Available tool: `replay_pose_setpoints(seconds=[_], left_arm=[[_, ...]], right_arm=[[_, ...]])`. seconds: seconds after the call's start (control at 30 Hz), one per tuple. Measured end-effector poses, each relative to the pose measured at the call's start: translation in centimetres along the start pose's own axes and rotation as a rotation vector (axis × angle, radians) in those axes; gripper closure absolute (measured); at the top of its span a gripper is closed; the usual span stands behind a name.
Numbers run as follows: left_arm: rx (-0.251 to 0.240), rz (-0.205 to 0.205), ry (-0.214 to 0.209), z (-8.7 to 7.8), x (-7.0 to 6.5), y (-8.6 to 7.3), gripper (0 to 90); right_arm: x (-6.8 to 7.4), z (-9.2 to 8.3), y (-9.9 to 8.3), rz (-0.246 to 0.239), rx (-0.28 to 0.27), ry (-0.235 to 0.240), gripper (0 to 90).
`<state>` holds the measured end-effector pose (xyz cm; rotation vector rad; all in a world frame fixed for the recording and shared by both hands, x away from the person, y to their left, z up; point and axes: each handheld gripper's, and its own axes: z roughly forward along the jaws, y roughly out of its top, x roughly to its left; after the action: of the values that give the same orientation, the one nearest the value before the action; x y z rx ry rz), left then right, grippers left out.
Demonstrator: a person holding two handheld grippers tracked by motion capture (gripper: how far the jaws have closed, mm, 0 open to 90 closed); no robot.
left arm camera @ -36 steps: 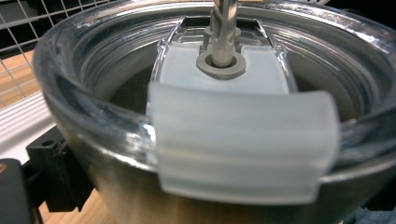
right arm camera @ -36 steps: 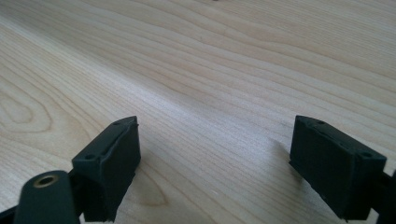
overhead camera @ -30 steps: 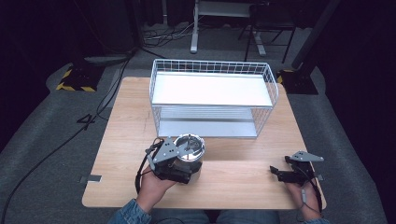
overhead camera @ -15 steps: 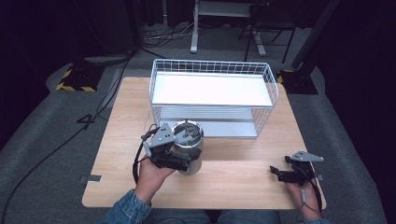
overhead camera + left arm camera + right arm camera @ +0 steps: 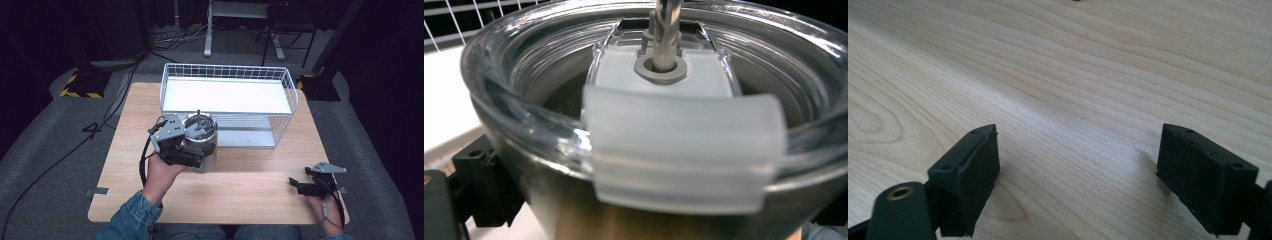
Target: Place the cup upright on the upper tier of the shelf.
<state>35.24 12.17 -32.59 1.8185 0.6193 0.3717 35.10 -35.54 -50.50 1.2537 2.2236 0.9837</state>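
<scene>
A steel tumbler [image 5: 201,142] with a clear lid and a metal straw is held off the table just in front of the wire rack, my left gripper [image 5: 192,156] shut on its body. In the left gripper view the clear lid [image 5: 684,145] and straw [image 5: 666,30] loom very close, with one black jaw at the lower left. My right gripper [image 5: 296,185] rests low over the table near the front right corner. Its two black jaws stand wide apart in the right gripper view, my right gripper [image 5: 1078,170] open over bare wood.
A white wire rack [image 5: 227,75] with a white upper shelf [image 5: 225,95] and a lower shelf stands at the back of the wooden table [image 5: 240,195]. Cables, a stand and dark equipment lie on the floor beyond.
My left gripper has lifted the tumbler off the table and carried it up and toward the rack. The right gripper has stayed still.
</scene>
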Motion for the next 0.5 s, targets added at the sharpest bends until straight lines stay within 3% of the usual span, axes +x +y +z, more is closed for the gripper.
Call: replay_pose_setpoints(seconds=[0.5], left_arm=[[-0.006, 0.016, -0.006, 0.6, 0.8, 4.0, 3.7]], right_arm=[[0.0, 0.0, 0.0, -0.001, -0.002, -0.002, 17.8]])
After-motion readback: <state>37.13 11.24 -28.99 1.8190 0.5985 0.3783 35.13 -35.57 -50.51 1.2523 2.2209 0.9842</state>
